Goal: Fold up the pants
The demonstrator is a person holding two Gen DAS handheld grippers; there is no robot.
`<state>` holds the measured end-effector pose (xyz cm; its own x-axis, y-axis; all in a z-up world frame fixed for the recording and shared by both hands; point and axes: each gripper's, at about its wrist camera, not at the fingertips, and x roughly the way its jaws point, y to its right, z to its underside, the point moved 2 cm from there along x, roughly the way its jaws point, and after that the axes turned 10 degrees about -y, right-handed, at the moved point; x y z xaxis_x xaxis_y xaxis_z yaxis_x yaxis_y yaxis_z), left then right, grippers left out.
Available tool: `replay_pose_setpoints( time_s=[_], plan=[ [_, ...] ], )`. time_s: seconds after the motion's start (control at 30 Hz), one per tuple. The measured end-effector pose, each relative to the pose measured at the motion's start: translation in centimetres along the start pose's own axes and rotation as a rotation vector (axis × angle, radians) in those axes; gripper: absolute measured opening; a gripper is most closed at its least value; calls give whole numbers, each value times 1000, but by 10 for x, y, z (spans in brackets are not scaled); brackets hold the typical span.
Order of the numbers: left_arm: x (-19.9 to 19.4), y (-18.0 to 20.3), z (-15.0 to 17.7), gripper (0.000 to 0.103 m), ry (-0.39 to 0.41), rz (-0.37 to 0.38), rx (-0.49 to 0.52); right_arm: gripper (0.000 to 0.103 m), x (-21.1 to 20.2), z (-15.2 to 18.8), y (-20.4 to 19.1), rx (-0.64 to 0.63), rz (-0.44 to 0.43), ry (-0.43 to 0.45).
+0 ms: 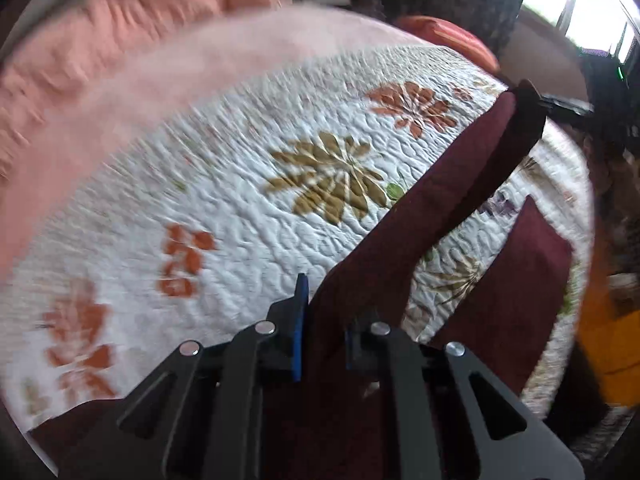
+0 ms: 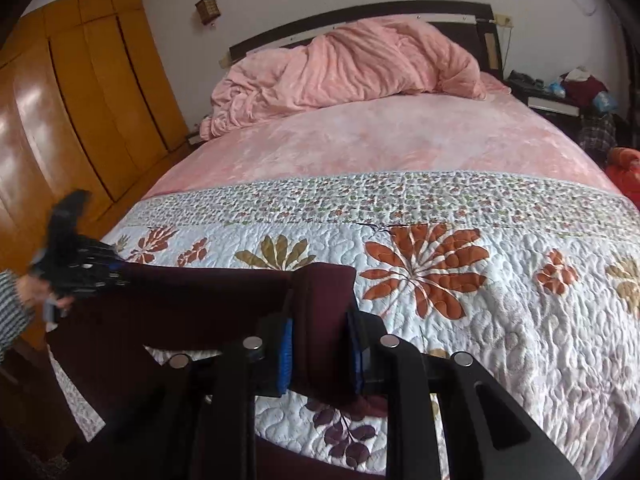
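The dark maroon pants (image 2: 224,292) hang stretched between the two grippers above the near part of the bed, over a white quilt (image 2: 500,320) printed with orange and olive flowers. The right gripper (image 2: 320,344) is clamped on a thick folded bunch of the fabric, its blue pads pressing the cloth from either side, with more cloth spilling out beneath the jaws. From there the pants run left to the left gripper (image 2: 116,272), which is closed on the other end of the cloth; a hand (image 2: 36,288) with a striped sleeve holds it at the left edge of the right wrist view. In the blurred left wrist view the left gripper (image 1: 324,332) has maroon fabric filling the space between its jaws, and a band of the pants (image 1: 440,200) rises to the far right. Farther up the bed lie a pink sheet (image 2: 380,136) and a rumpled pink duvet (image 2: 352,68) against the headboard. A wooden wardrobe (image 2: 80,100) stands on the left.
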<state>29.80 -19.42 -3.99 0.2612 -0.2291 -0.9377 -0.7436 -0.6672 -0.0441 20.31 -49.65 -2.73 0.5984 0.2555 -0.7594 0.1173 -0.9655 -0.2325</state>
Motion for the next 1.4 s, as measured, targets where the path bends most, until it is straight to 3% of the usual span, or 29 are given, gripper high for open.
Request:
replay_pose_setpoints(
  time_s=[0.1, 0.17, 0.3, 0.4, 0.5, 0.57, 0.67, 0.77, 0.9, 1.07, 1.13, 1.17, 1.23, 1.37, 1.4],
  plan=[
    [-19, 41, 29, 14, 34, -177, 48, 23, -5, 26, -6, -7, 24, 13],
    [-20, 63, 49, 14, 37, -224, 62, 23, -4, 46, -7, 12, 20, 5],
    [-18, 97, 84, 14, 60, -280, 90, 23, -2, 101, -7, 67, 11, -34],
    [-6, 116, 102, 14, 49, -277, 105, 26, -2, 136, -11, 97, 13, -53],
    [8, 135, 130, 14, 2, -327, 169, 43, -4, 163, -16, 129, 19, -78],
    [21, 141, 146, 16, -33, -335, 170, 60, -6, 179, -17, 153, 21, -105],
    [36, 146, 161, 19, -52, -356, 166, 64, -14, 205, -15, 233, -11, -126],
    [44, 153, 165, 21, -33, -409, 169, 73, -31, 220, -12, 320, -86, -93],
    [41, 145, 160, 23, -26, -358, 75, 82, -47, 222, -5, 454, -209, -56],
    [37, 135, 159, 24, -9, -276, -48, 82, -35, 210, 10, 547, -162, -125],
    [37, 131, 159, 25, -4, -247, -100, 75, -22, 205, 10, 540, -194, -162],
    [36, 128, 158, 25, -1, -229, -127, 55, -17, 204, 9, 534, -191, -190],
    [36, 123, 158, 25, 3, -192, -180, 41, -4, 201, 4, 504, -140, -244],
    [35, 119, 155, 25, 0, -151, -226, 13, -10, 194, 0, 449, -96, -235],
    [33, 120, 154, 25, 5, -143, -225, 13, -18, 192, 3, 450, -92, -216]
  ],
)
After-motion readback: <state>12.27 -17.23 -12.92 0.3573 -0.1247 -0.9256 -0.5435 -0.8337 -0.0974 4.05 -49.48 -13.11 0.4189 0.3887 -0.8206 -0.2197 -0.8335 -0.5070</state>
